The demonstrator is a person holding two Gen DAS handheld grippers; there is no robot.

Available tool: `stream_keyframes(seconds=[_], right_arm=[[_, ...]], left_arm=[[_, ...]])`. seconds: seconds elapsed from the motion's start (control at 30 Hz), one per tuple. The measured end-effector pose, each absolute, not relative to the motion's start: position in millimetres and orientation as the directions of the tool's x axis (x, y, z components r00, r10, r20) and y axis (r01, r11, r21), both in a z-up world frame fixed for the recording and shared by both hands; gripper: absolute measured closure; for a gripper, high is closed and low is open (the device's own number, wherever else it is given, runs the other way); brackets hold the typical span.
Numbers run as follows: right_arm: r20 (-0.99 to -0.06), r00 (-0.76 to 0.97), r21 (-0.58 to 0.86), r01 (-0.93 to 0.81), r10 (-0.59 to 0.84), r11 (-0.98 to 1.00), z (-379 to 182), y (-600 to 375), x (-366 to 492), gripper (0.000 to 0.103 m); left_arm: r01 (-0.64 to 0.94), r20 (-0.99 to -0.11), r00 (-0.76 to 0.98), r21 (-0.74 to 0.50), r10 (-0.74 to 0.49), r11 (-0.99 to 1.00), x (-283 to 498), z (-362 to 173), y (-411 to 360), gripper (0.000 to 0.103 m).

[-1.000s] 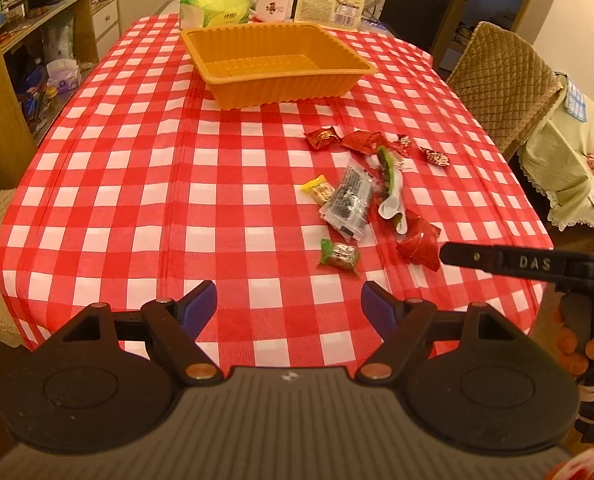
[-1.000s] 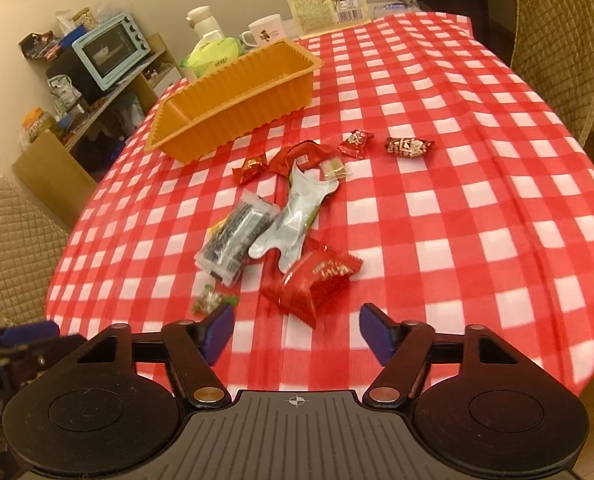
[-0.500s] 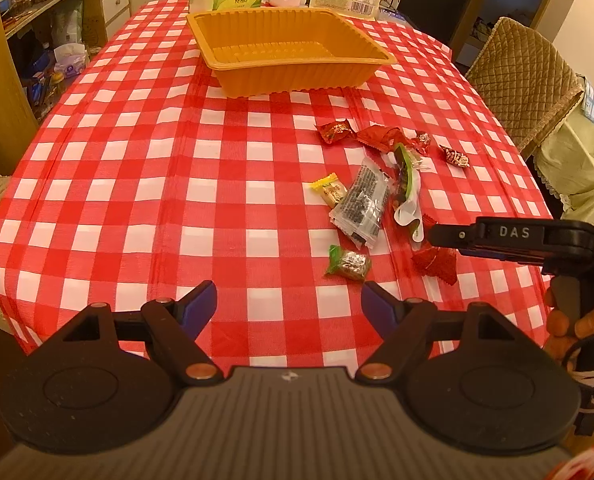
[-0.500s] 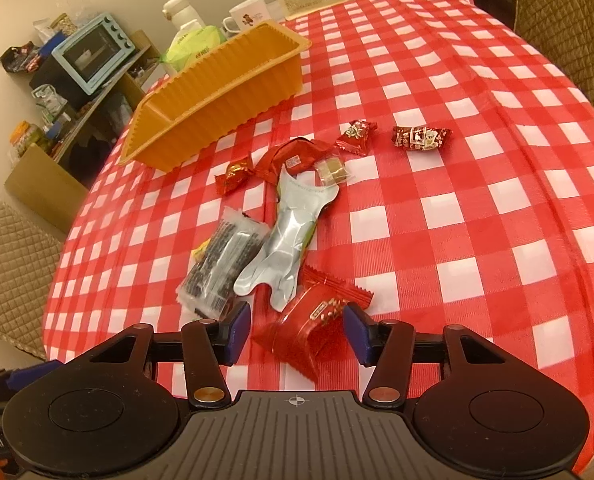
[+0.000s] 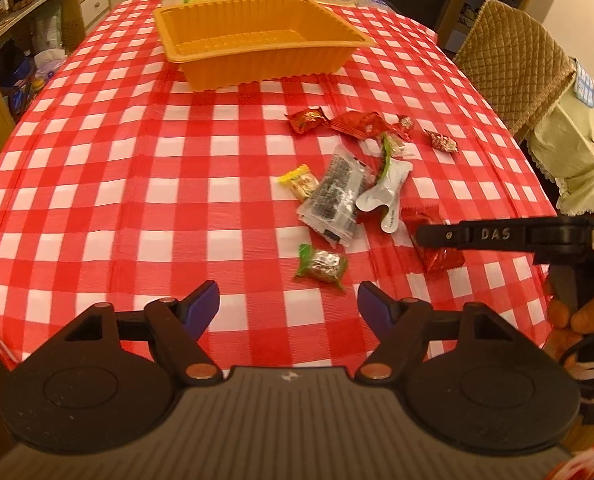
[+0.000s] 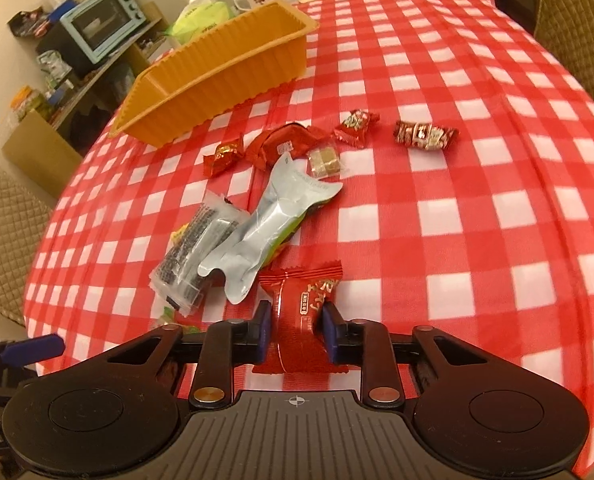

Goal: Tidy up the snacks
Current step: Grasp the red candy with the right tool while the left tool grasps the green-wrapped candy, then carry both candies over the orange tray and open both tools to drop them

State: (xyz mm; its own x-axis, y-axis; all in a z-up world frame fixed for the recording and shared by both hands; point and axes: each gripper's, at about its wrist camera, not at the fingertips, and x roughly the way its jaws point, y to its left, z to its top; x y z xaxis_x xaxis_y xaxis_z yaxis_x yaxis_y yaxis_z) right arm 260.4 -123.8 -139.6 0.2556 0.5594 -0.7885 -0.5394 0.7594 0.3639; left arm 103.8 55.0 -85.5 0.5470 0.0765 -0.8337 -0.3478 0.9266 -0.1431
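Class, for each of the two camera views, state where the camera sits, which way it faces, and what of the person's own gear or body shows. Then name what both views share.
Left wrist: on the left gripper, facing down the table; jaws closing, empty; a hand shows.
Right wrist: on the right gripper, facing the snacks; jaws closing on the red packet.
Shared: orange tray, red packet, silver pouch.

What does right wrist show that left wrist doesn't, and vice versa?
Right wrist only: the right gripper closing its blue pads on the red snack packet, plus a blue toaster oven.

Left wrist only: the left gripper, jaws apart with nothing between them, a green-wrapped candy just ahead, and the tray's bare inside.

Both: orange tray, silver pouch, checked tablecloth.
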Motion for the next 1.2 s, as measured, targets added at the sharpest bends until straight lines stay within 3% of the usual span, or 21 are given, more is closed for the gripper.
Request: stream_keyframes(seconds=[0.27, 0.43, 1.2], right_arm=[[-0.781, 0.275, 0.358, -0.540, 0.561, 0.762, -130, -148, 269, 0.077], [-0.784, 0.285, 0.356, -0.522, 0.552, 0.775, -129, -165, 278, 0.077], [-0.787, 0.257, 0.361, -0.546, 0.561, 0.756, -129, -197, 320, 0.077]], left_arm=[[-0.289, -0.829, 0.557, -0.137, 0.050, 0.947, 123, -99, 41, 0.044], [-0.253, -0.823, 0.566, -0.125, 0.042, 0.959, 136, -106, 33, 0.058], [-0.288, -0.852, 0.505, -0.019, 0.135, 0.957, 160, -127, 21, 0.080]])
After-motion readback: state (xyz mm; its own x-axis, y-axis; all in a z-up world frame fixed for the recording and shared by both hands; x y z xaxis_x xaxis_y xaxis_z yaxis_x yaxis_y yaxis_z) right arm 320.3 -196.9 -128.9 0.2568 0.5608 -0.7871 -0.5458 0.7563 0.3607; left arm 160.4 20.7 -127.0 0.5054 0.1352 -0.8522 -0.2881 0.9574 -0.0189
